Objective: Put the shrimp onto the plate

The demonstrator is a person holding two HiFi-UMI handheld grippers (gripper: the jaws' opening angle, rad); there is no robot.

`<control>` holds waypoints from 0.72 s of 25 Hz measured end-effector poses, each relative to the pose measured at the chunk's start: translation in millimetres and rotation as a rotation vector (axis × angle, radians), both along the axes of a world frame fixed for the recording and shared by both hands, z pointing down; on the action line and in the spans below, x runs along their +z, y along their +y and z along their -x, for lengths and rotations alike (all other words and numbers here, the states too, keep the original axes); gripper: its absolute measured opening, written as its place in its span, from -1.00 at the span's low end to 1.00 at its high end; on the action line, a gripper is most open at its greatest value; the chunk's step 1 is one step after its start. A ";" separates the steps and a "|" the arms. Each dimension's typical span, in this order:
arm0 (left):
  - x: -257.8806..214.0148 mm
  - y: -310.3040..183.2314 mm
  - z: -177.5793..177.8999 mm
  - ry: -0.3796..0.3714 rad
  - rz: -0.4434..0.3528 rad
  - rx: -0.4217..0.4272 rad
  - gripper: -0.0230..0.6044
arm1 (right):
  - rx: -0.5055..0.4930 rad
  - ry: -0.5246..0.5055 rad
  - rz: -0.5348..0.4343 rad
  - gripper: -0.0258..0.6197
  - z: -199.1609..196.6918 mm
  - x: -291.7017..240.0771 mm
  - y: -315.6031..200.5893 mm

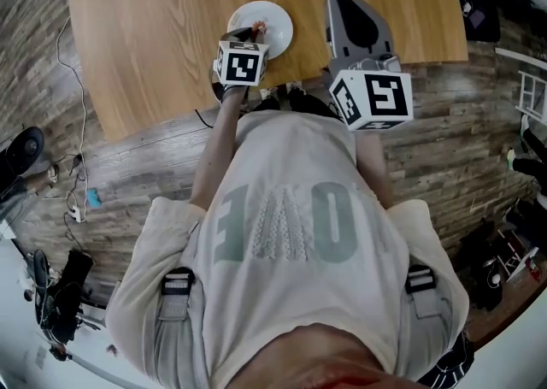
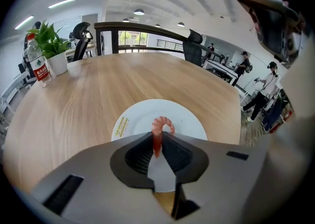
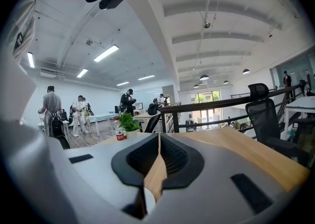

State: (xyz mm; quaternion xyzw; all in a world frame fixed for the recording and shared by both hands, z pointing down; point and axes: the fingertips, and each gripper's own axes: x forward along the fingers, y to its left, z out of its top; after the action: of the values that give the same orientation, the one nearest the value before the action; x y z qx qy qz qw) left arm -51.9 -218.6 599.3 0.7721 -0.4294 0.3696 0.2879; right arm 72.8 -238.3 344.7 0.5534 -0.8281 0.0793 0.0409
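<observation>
The left gripper (image 2: 157,138) clamps the shrimp (image 2: 161,124) between its jaws, the curled end sticking out ahead. Just below and beyond its tips lies the white plate (image 2: 189,118) on the wooden table (image 2: 93,90). To its right, the right gripper (image 3: 158,142) hovers with jaws pressed together, empty.

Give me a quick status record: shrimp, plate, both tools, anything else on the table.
shrimp: gripped in the left tool, curled end poking out toward the plate
plate: white, bare where visible, on the wooden table
left tool: shut on the shrimp, at the plate's near rim
right tool: jaws together, empty, right of the plate
also on table: water bottle and potted plant, far left edge
task status: shrimp not yet released
</observation>
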 end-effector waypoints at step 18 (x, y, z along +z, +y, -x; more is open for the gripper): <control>-2.0 1.7 -10.9 -0.010 -0.015 0.021 -0.54 | -0.016 -0.004 0.000 -0.84 -3.8 0.2 4.3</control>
State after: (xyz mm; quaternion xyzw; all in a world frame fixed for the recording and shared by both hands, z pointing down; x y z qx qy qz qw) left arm -41.0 -216.9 597.3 0.7768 -0.4256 0.3730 0.2762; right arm 76.6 -234.0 344.9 0.5465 -0.8327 0.0800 0.0397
